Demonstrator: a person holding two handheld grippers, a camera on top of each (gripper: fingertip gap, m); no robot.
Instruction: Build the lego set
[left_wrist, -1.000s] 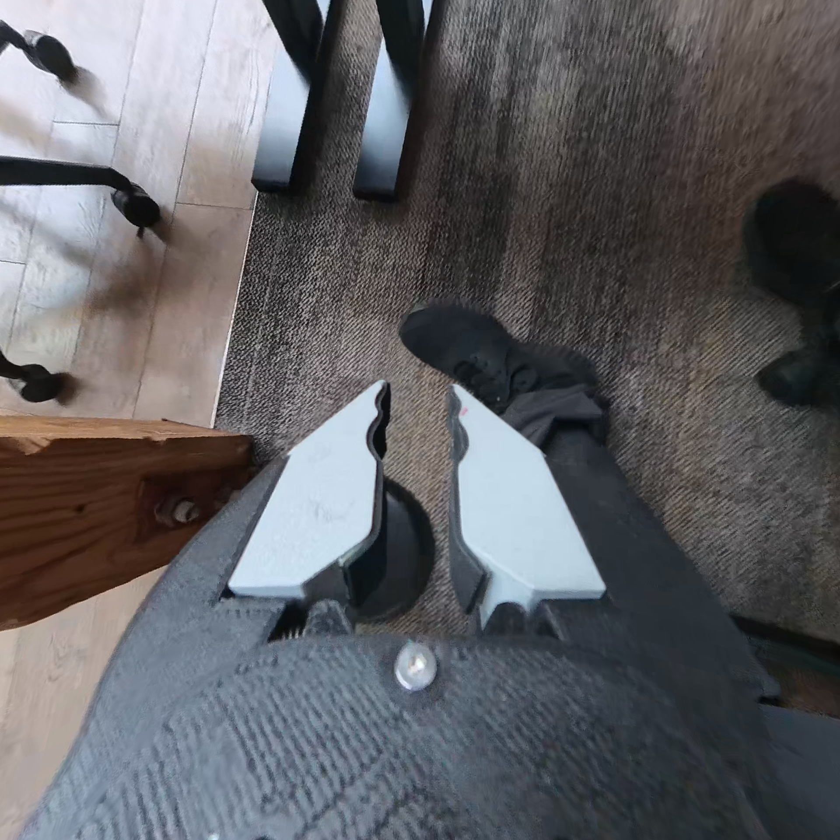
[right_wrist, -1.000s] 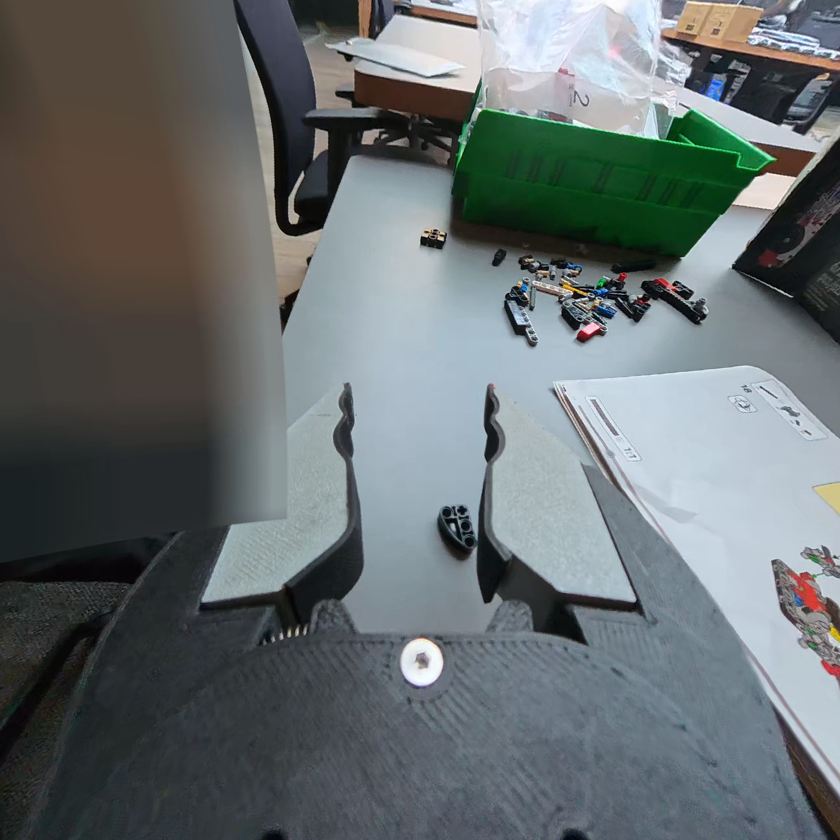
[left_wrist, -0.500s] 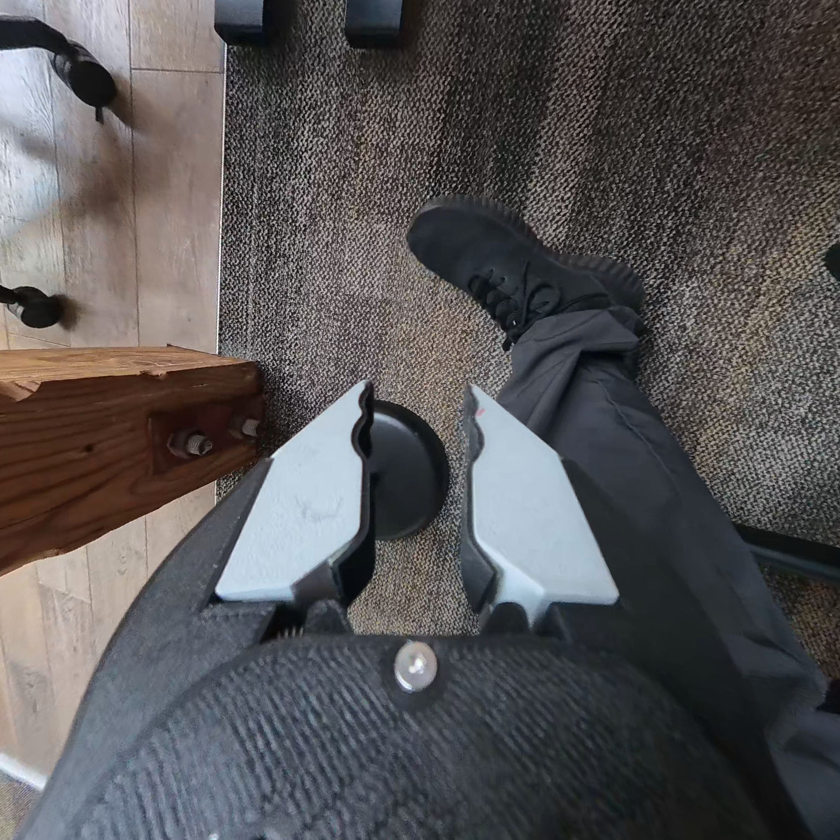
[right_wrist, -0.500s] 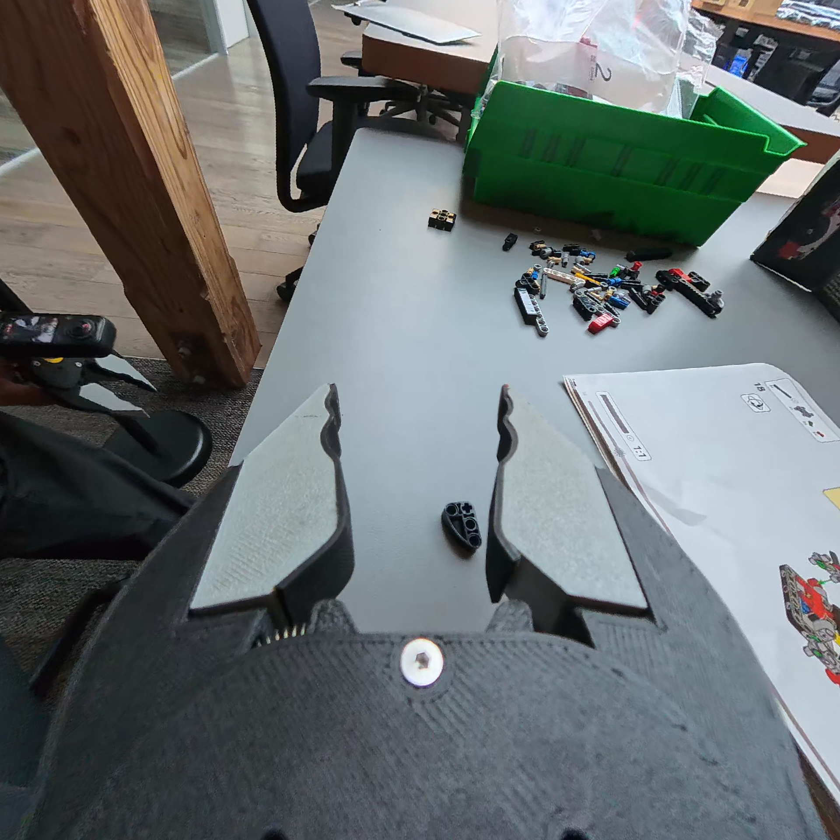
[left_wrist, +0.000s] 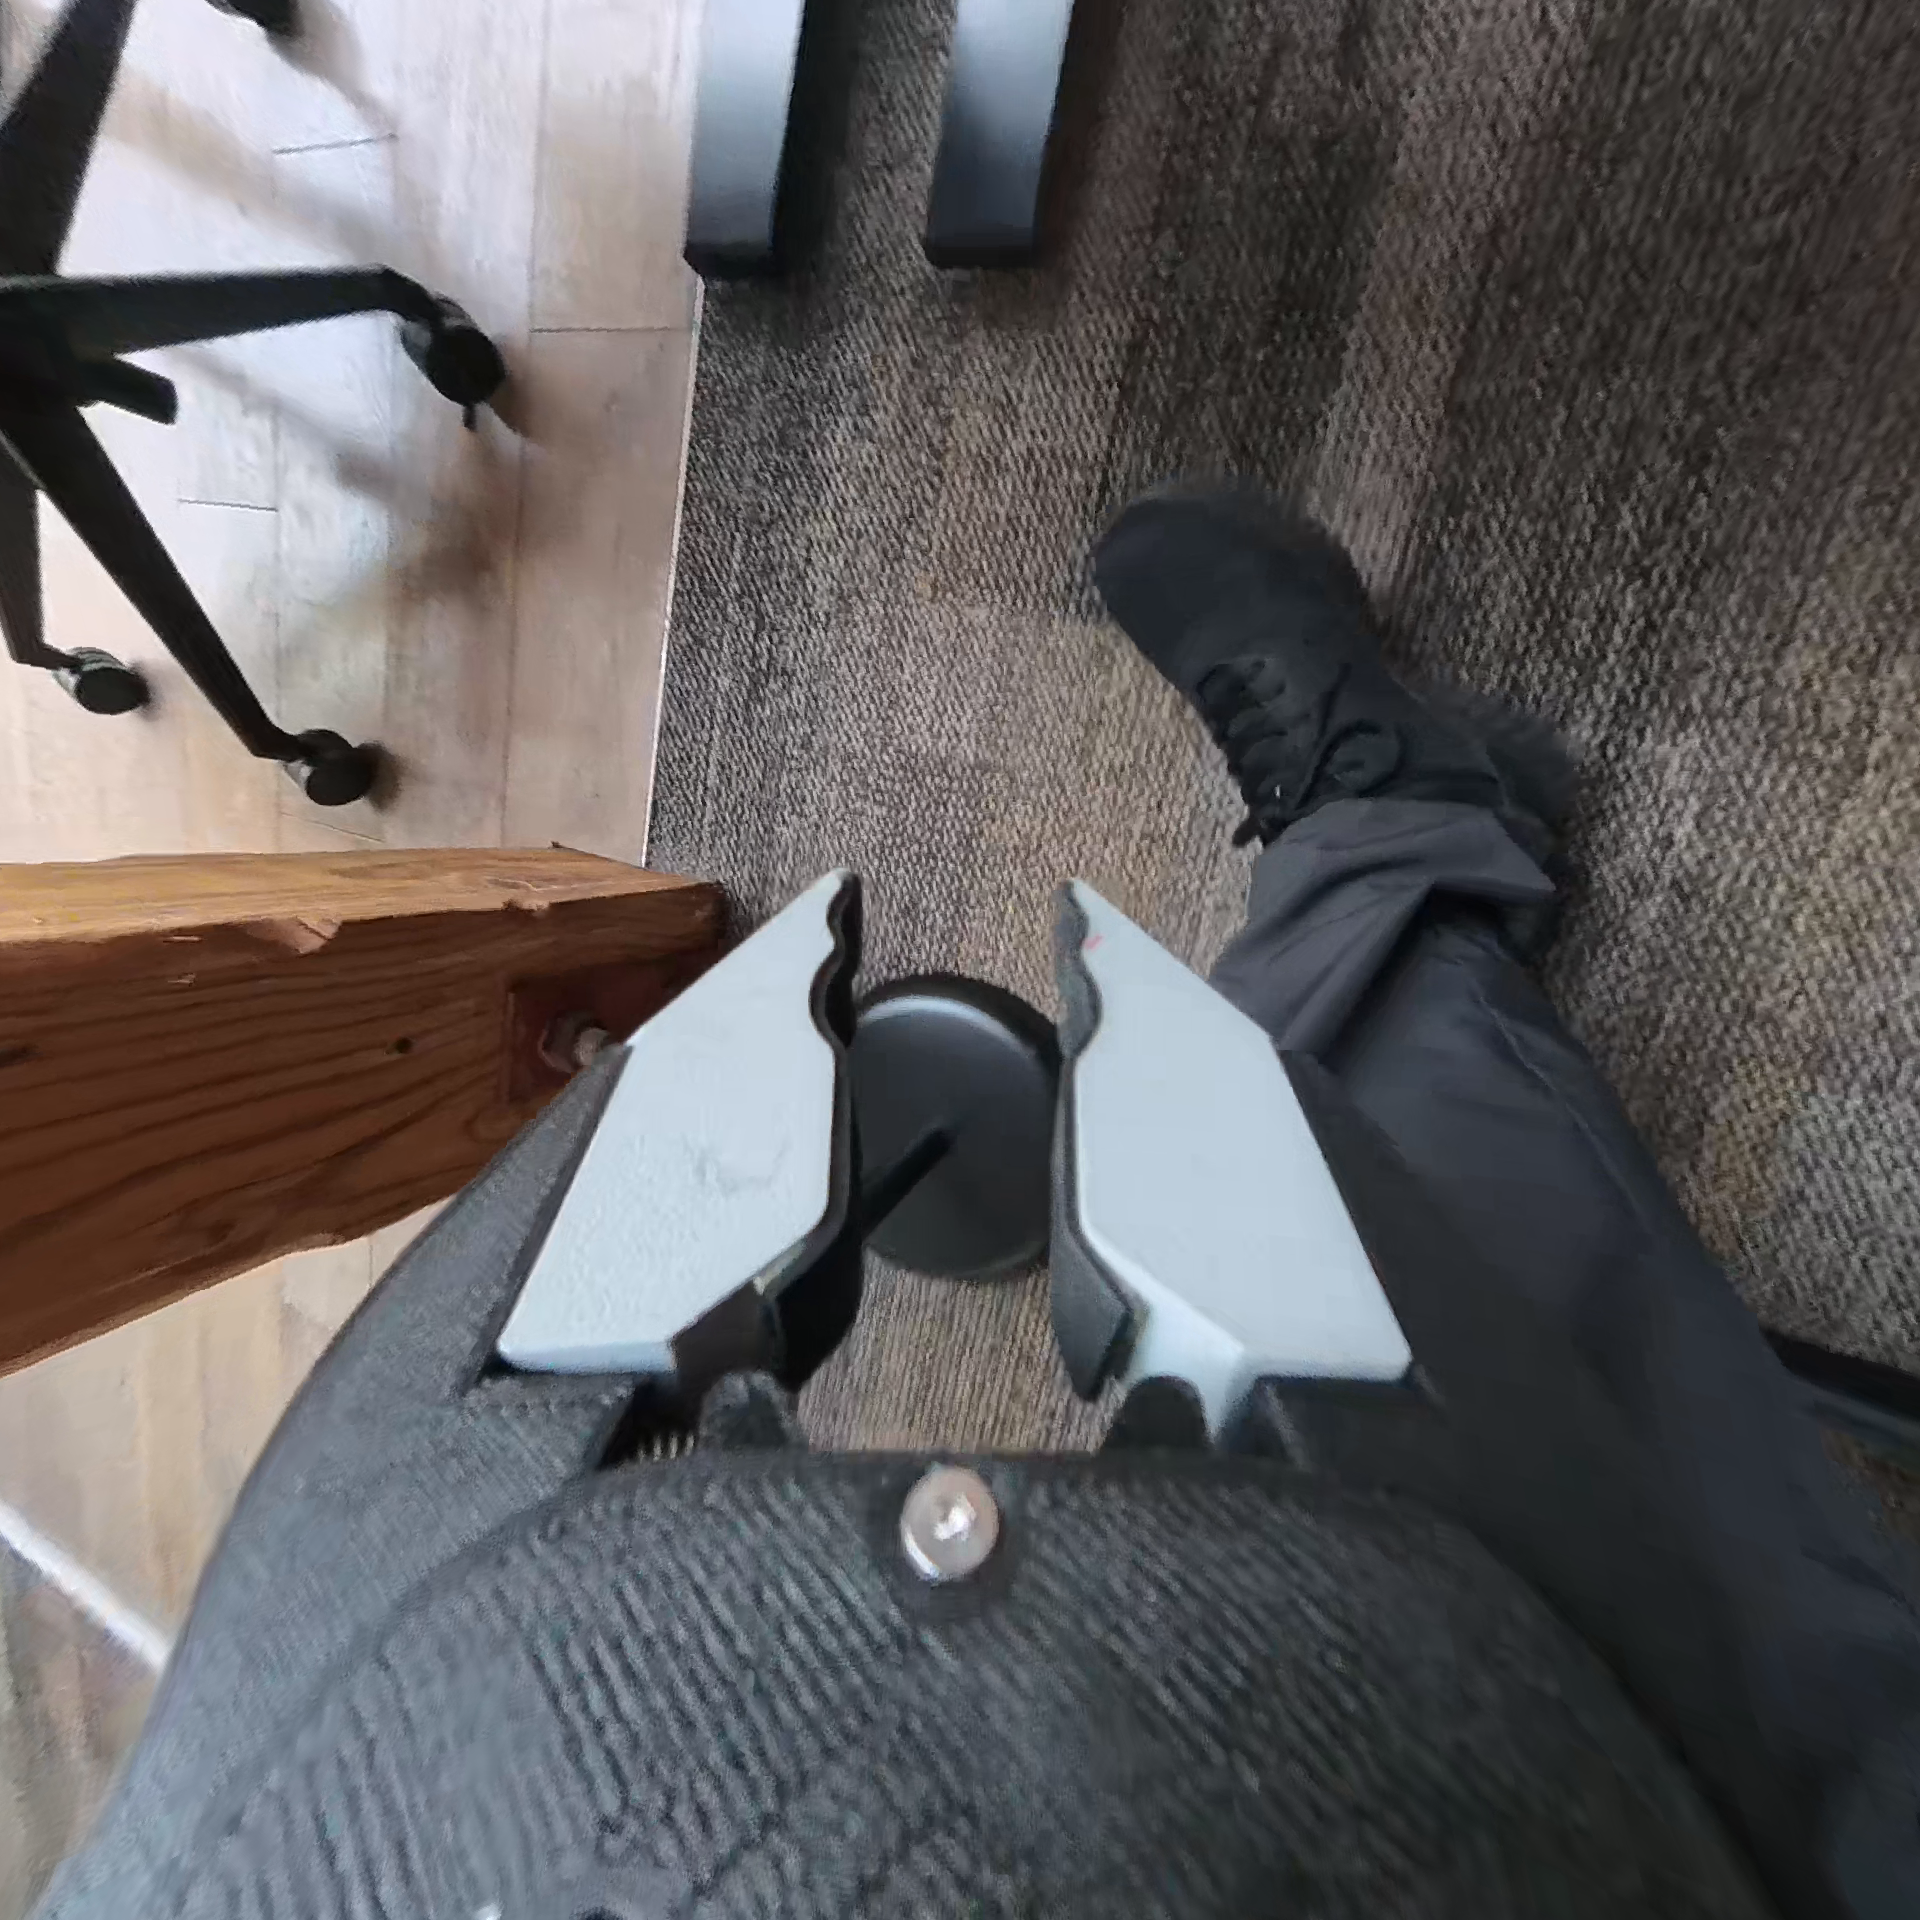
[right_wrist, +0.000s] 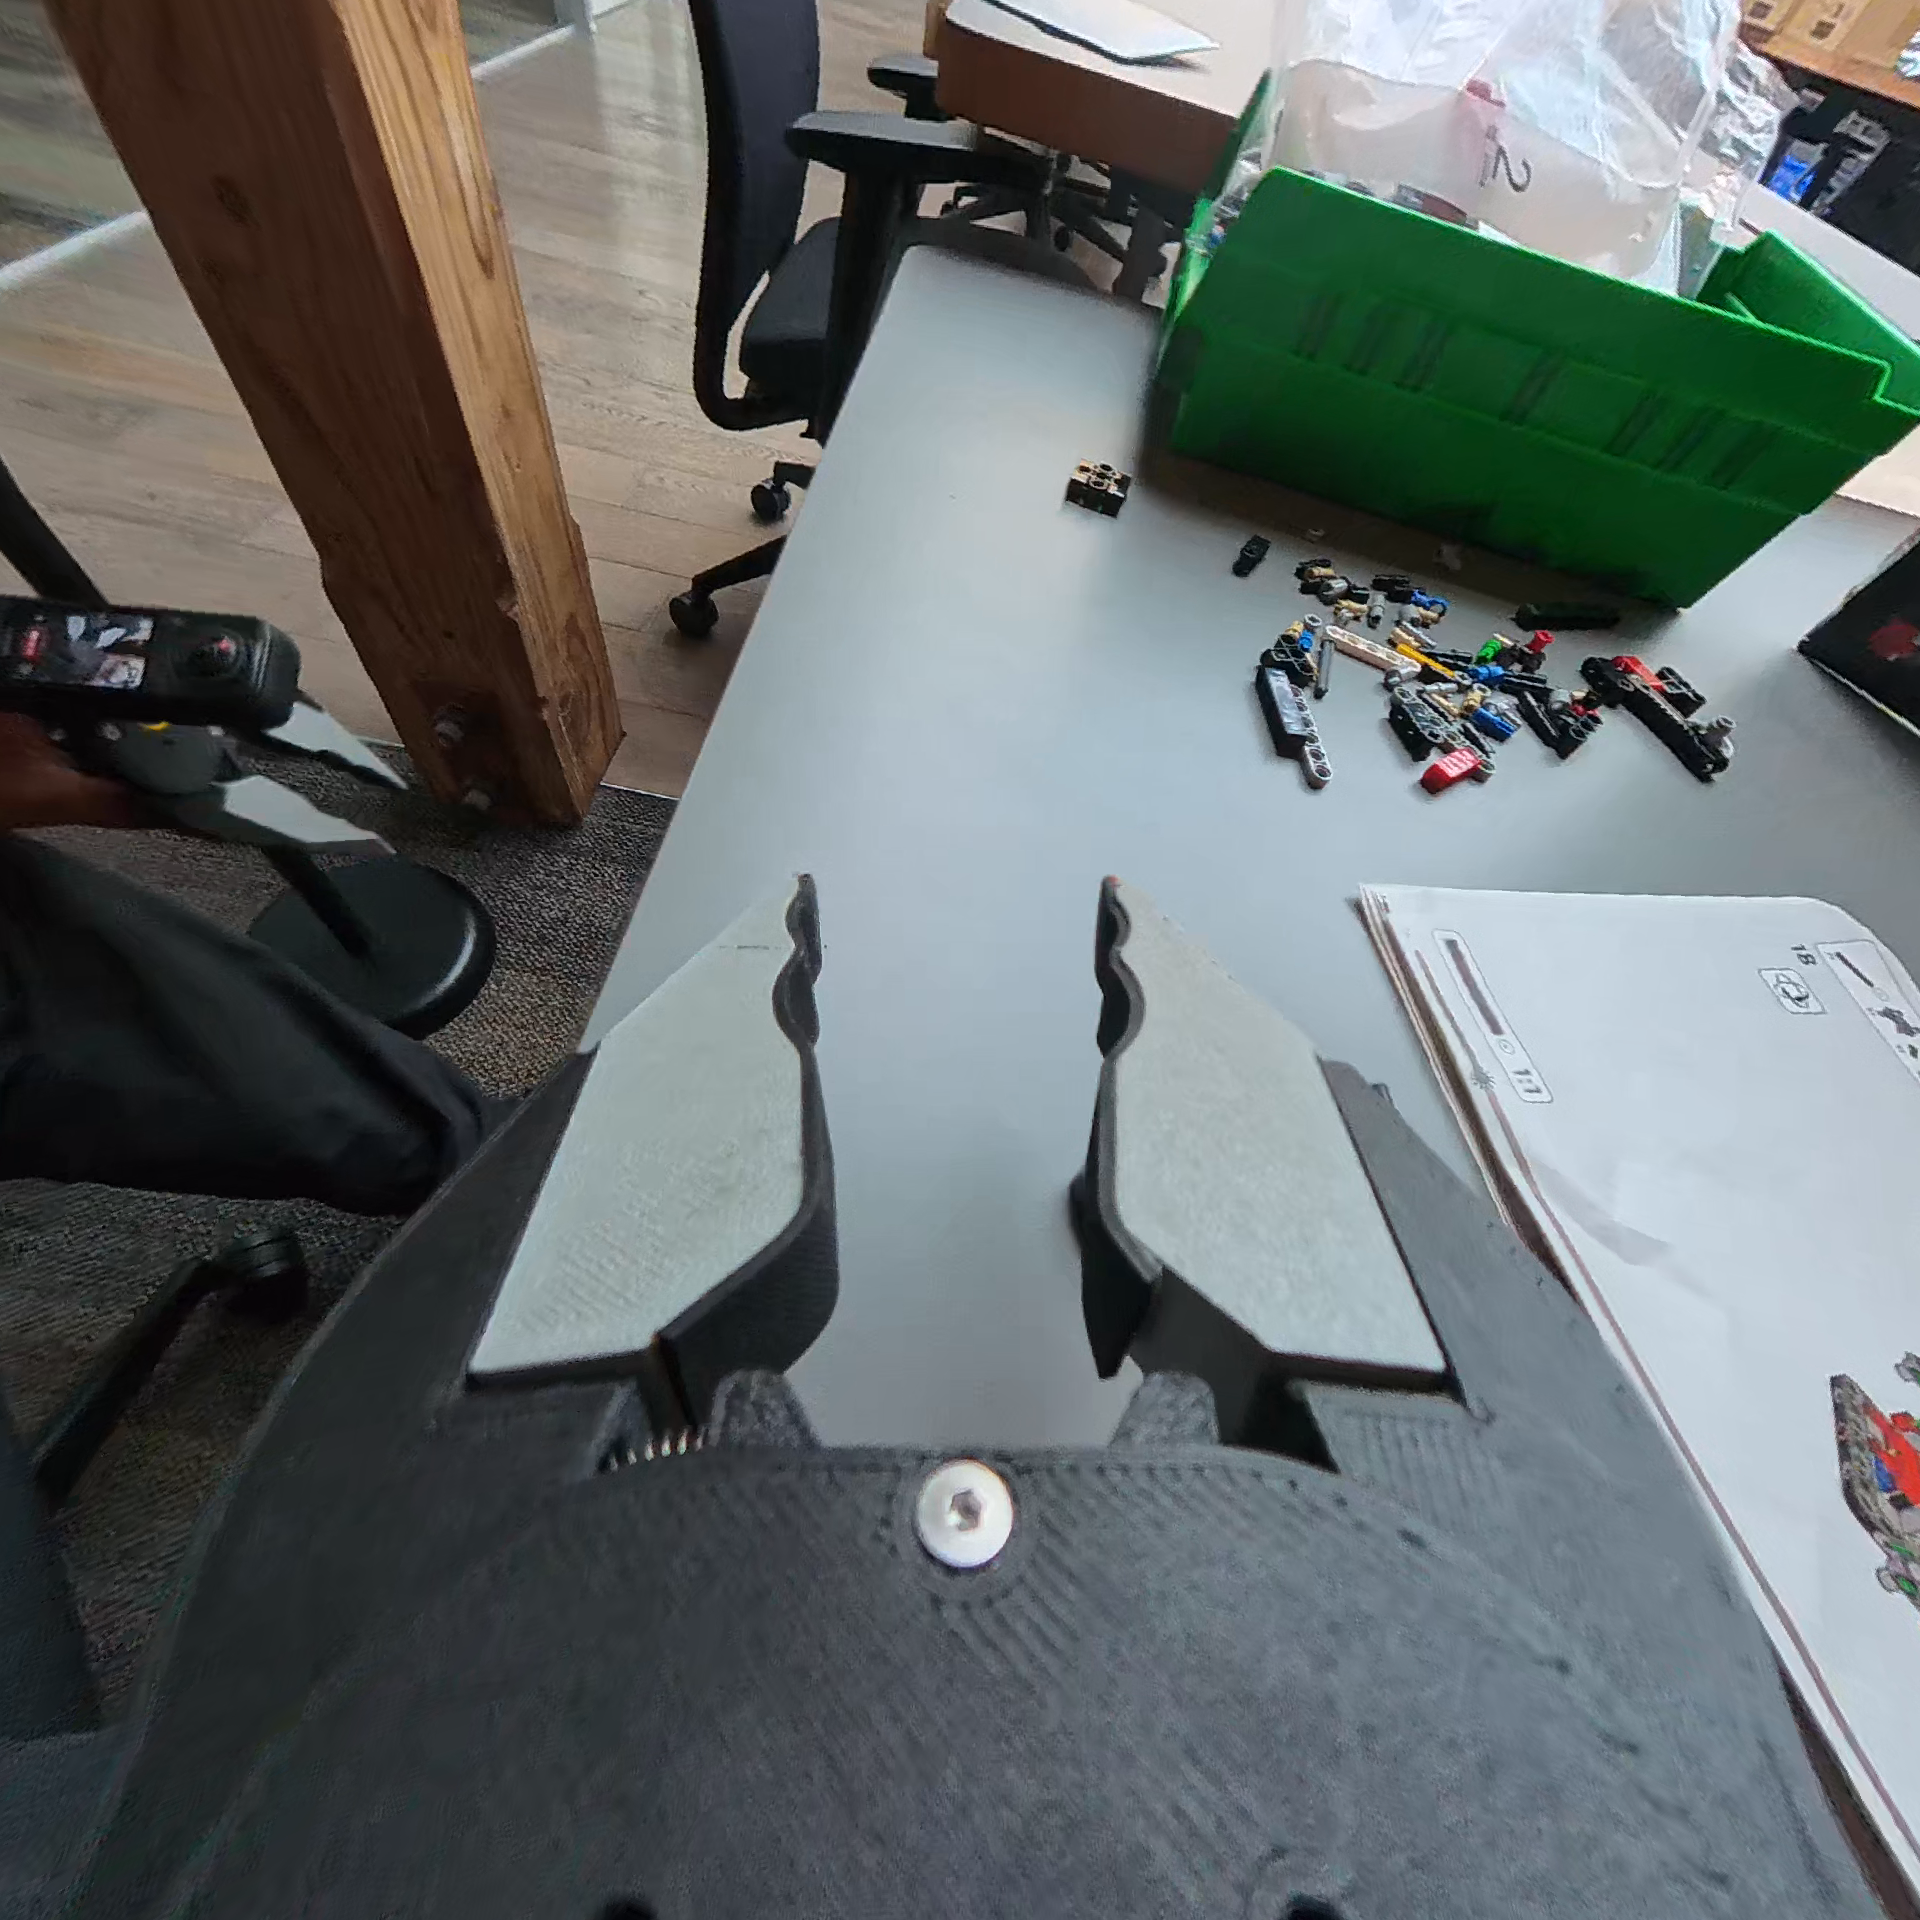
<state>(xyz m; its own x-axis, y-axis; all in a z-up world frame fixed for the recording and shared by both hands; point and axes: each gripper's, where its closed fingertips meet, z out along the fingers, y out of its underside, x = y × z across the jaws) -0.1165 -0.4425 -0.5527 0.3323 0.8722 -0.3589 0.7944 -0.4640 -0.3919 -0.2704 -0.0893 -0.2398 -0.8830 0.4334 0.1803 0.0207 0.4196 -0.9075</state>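
Note:
My right gripper (right_wrist: 957, 894) is open and empty, low over the near left part of the grey table (right_wrist: 966, 665). A pile of small lego pieces (right_wrist: 1455, 686) lies farther off to the right, in front of a green bin (right_wrist: 1507, 405). A single black and tan piece (right_wrist: 1098, 486) lies apart to the pile's left. An open instruction booklet (right_wrist: 1683, 1122) lies at the right. My left gripper (left_wrist: 958, 899) is open and empty, pointing down at the floor above a round black stand base (left_wrist: 951, 1122). It also shows at the far left of the right wrist view (right_wrist: 390, 816).
A wooden post (right_wrist: 343, 395) (left_wrist: 270, 1049) stands left of the table. Office chairs (right_wrist: 790, 260) and their wheeled base (left_wrist: 156, 499) are beyond it. A person's trouser leg (left_wrist: 1475, 1195) and black shoe (left_wrist: 1278, 665) rest on the carpet. A clear bag (right_wrist: 1496, 135) sits in the bin. The left gripper's tips are roughly 50 centimetres from the right gripper's. The wooden post (left_wrist: 270, 1049) is about 40 centimetres from my left fingertips.
The small black piece that lay between my right fingers no longer shows. The left wrist view has shifted, and the chair's wheeled base has come into view. Both grippers stay open.

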